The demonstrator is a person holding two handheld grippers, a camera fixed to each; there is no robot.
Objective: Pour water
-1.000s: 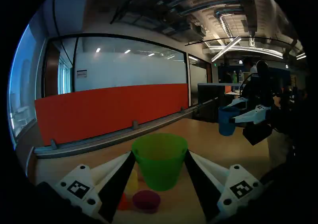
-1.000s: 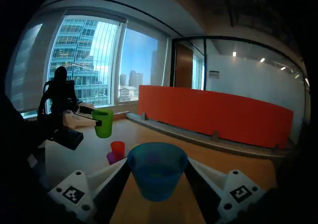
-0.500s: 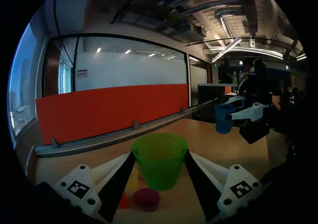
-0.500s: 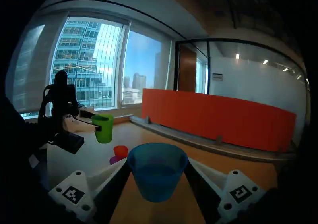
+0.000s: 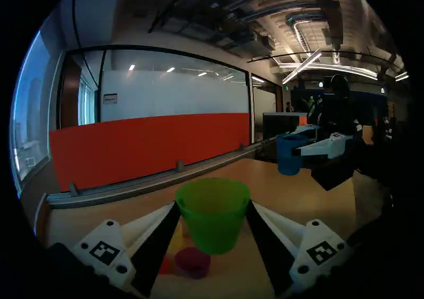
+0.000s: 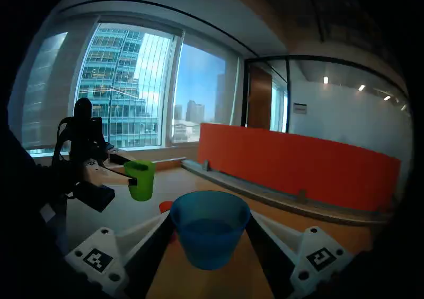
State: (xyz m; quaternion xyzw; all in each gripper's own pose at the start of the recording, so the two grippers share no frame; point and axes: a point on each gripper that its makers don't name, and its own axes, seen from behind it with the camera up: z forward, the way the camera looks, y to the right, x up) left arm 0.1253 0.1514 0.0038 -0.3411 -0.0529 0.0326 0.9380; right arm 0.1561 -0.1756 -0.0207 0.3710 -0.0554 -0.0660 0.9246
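While both grippers hang above the wooden table, the biggest fixed items are the window wall, beyond the table edge behind the left gripper, and the orange partition. The partition runs along the table's far edge, behind a grey rail.

Left gripper: jaws drawn in to cup width, one finger pressing each side of the green cup. The cup is upright and lifted clear of the table. Can't tell whether anything is in it. In the right gripper view the same cup hangs off to the left, also level.

Right gripper: same story, jaws closed in on the blue cup with a finger tight on each side. The cup is upright and in the air, with water visible inside, below the rim. In the left gripper view it sits toward the table's far right end.

The two held cups are well apart and neither is tilted.

Small stuff on the table below the green cup:
- purple cup, mouth up
- red cup, just beside it and partly hidden by a finger
- yellow cup, behind them and mostly hidden

Can't tell if these three touch.
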